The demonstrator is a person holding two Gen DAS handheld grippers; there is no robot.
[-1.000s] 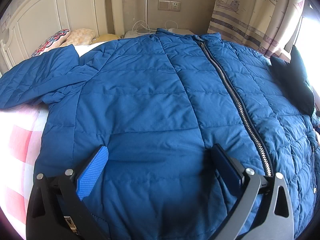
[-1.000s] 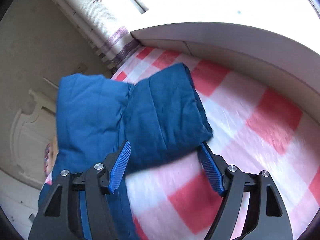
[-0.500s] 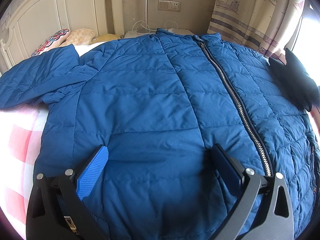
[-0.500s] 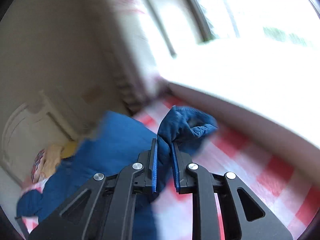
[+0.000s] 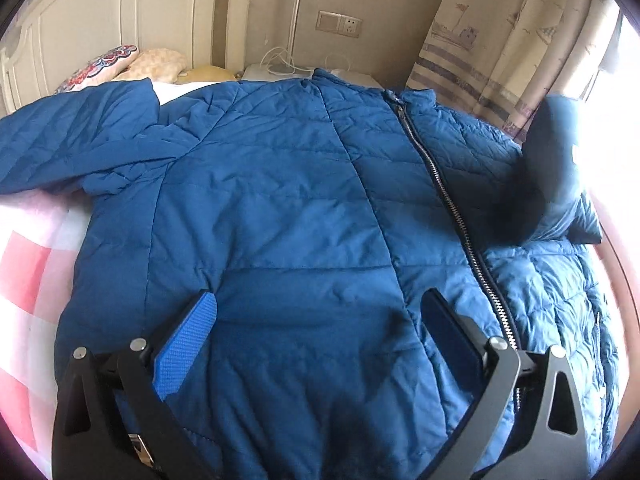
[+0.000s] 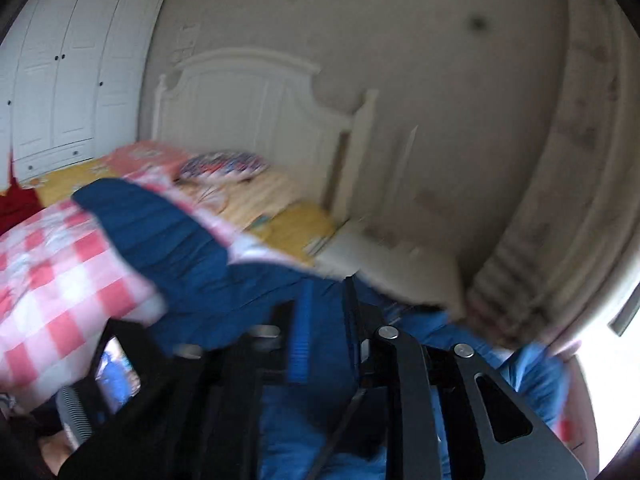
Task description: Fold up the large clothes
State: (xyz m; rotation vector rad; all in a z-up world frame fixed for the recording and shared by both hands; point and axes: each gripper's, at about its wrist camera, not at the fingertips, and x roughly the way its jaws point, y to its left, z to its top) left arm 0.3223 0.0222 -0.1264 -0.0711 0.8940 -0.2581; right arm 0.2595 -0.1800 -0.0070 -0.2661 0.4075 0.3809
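A blue quilted jacket (image 5: 280, 208) lies front up on the bed, zipper (image 5: 448, 200) closed, collar toward the headboard. Its left sleeve (image 5: 72, 140) stretches out to the left. My left gripper (image 5: 320, 320) is open and empty, low over the jacket's hem area. The right sleeve (image 5: 556, 172) is raised and swinging over the jacket's right side. In the blurred right wrist view, my right gripper (image 6: 326, 312) is shut on that sleeve's blue fabric (image 6: 324, 364) and carries it above the jacket (image 6: 180, 248).
The bed has a red and white checked sheet (image 5: 28, 264). Pillows (image 5: 156, 64) lie by the white headboard (image 5: 100, 20). A nightstand with cables (image 5: 280, 70) and a curtain (image 5: 492, 52) stand behind. A white wardrobe (image 6: 64, 72) stands in the right wrist view.
My right gripper closed on the right sleeve's end, lifted it off the sheet and swung it in over the jacket. My left gripper stayed in place, open.
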